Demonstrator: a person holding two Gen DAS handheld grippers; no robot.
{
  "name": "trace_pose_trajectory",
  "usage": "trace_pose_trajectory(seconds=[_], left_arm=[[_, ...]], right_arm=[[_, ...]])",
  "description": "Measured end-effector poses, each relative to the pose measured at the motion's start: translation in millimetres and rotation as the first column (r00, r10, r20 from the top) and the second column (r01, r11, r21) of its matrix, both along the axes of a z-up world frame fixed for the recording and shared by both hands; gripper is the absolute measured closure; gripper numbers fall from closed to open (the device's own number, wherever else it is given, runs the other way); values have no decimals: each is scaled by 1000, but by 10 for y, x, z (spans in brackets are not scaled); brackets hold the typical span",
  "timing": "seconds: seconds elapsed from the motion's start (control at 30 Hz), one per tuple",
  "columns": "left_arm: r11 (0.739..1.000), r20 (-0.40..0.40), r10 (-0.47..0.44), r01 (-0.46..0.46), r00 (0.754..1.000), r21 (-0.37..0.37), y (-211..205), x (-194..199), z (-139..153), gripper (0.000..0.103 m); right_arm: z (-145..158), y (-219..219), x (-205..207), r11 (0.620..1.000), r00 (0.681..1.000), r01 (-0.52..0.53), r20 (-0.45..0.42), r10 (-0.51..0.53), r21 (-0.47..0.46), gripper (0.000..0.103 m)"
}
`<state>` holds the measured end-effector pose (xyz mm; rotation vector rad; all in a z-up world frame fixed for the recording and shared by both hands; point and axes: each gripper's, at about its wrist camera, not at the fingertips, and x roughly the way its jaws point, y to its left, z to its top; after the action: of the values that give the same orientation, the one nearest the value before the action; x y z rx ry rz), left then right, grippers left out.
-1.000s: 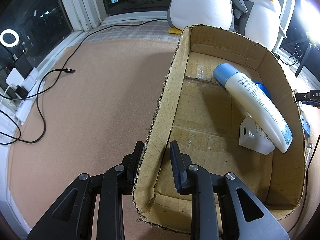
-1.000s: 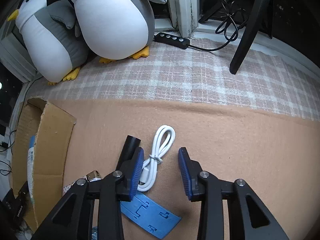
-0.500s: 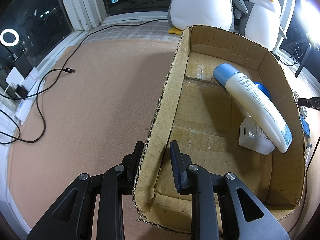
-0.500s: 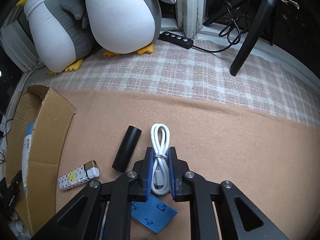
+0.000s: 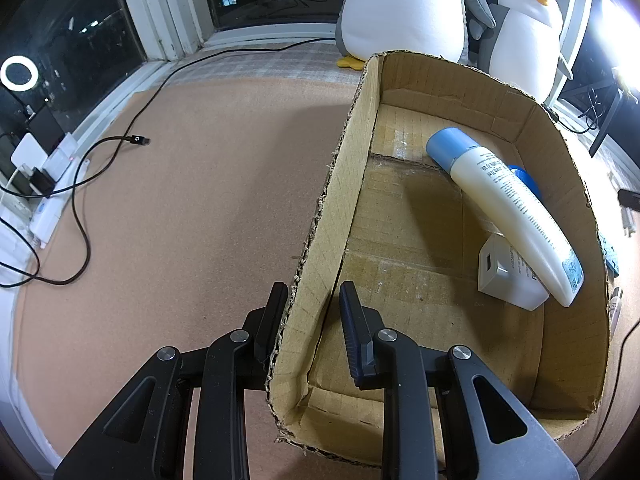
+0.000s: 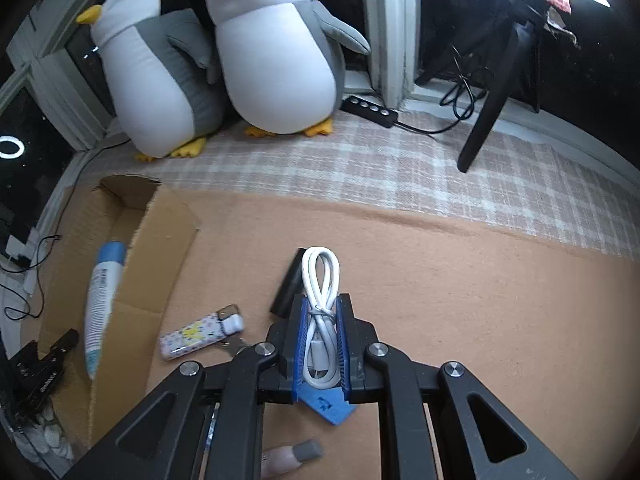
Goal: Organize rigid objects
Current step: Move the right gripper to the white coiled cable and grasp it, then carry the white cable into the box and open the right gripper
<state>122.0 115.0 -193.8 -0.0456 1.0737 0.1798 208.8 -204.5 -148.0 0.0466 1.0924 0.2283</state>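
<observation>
My left gripper (image 5: 314, 286) is shut on the left wall of the open cardboard box (image 5: 440, 76), one finger outside and one inside. In the box lie a white bottle with a blue cap (image 5: 508, 204) and a white charger block (image 5: 504, 280). My right gripper (image 6: 322, 300) is shut on a coiled white cable (image 6: 320, 276), held clear of the brown mat. Under and beside it lie a black cylinder (image 6: 290, 284), a patterned lighter (image 6: 200, 332) and a flat blue piece (image 6: 328, 404). The box (image 6: 160, 260) stands to their left.
Two plush penguins (image 6: 276, 52) sit at the back by the window. A black power strip (image 6: 370, 110) and a tripod leg (image 6: 492, 104) are on the checked cloth. A black cable (image 5: 80, 200) trails over the mat left of the box. A fingertip (image 6: 296, 454) shows below the right gripper.
The right gripper's jaws closed on the white cable, then rose with it off the mat. The left gripper and the box have not moved.
</observation>
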Motion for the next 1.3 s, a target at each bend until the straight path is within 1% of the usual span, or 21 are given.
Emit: trace_pose_trajectory(seconds=[0.1,0.3,0.43,0.6,0.87,1.07,1.13,1.17,1.2,1.23,1.27,1.3], left_arm=[[1000,0,0,0,1000,1,-2,0,0,79],[1000,0,0,0,1000,3,-8,5,-5,79],[1000,1,0,0,1000,3,-8,5,-5,79],[1000,2,1,-1,1000,1,-16,9,-5,79],[1000,2,1,-1,1000,-1,-12,8,0,80],[1000,3,1,-1,1000,-1,-12,8,1,80],[1000,3,1,-1,1000,-1,-13,9,1,80],[1000,3,1,-1,1000,-1,-11,8,1,80],[1000,3,2,-2,1000,-2,-10,8,1,79],[1000,4,2,-2,1000,-2,-19,13,3,79],[1000,3,2,-2,1000,-1,-11,8,4,79],[1000,4,2,-2,1000,-1,-13,6,5,79]], right_arm=[[192,224,-147,997,997,-67,28,66,44,91],[407,770,-467,973,974,-220,76,215,66,91],[398,1103,-646,950,951,-306,73,301,68,91],[315,1442,-809,920,921,-387,62,384,57,91],[128,1774,-962,894,894,-447,28,446,34,91],[93,1834,-988,888,889,-459,21,458,27,90],[105,1842,-1011,888,888,-459,30,459,9,89],[113,1846,-1021,888,887,-460,34,460,1,88],[130,1849,-1036,889,888,-457,44,457,-11,81],[146,1853,-1049,890,889,-455,55,456,-24,70],[169,1855,-1065,891,888,-453,68,454,-38,63],[193,1856,-1081,891,887,-452,83,454,-48,54]])
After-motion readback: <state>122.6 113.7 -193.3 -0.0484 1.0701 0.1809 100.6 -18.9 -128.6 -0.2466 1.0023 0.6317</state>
